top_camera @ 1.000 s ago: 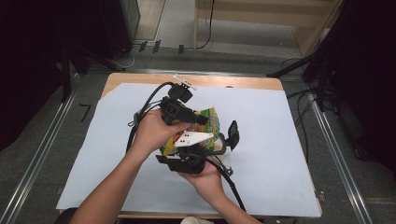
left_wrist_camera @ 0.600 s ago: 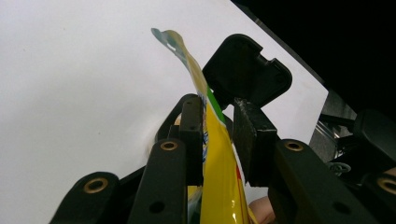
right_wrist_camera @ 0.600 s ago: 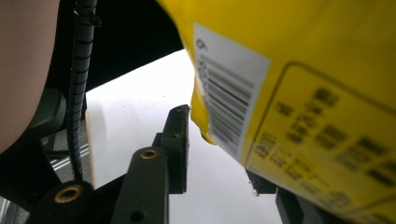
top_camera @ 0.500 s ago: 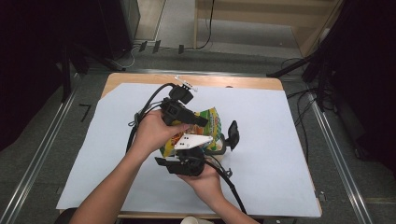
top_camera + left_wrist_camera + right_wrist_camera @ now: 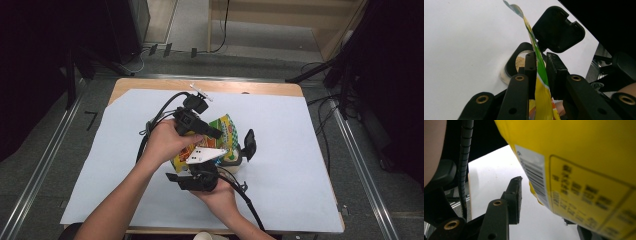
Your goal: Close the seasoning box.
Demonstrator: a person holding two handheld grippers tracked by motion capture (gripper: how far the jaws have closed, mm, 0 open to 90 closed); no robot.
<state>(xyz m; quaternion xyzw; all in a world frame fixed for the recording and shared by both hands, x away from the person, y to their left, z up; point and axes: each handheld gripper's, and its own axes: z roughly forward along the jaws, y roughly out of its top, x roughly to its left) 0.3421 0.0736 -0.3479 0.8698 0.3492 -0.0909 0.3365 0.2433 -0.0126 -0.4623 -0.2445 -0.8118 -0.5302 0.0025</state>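
A yellow and green snack bag [image 5: 223,131] is held up over the middle of the table. My left gripper [image 5: 216,134] reaches in from the left and is shut on the bag's [image 5: 541,82] thin edge. The left gripper [image 5: 541,57] has just been closing on it. My right gripper [image 5: 199,167] sits below, nearer the person, under its grey plate. Its jaws have just been opening: one finger [image 5: 514,195] stands apart from the bag's barcoded yellow face [image 5: 579,170], and the other is hidden behind the bag. A round jar [image 5: 520,62] of tan contents lies below, its black lid [image 5: 557,30] flipped open.
The wooden table is covered by a white sheet [image 5: 300,165]. The jar's open lid [image 5: 248,144] stands just right of the bag. Black cables [image 5: 160,112] trail from both grippers. Metal rails [image 5: 360,165] run along both sides of the table.
The right gripper's grey plate has slid slightly down toward the person. Both hands and the bag otherwise keep their place.
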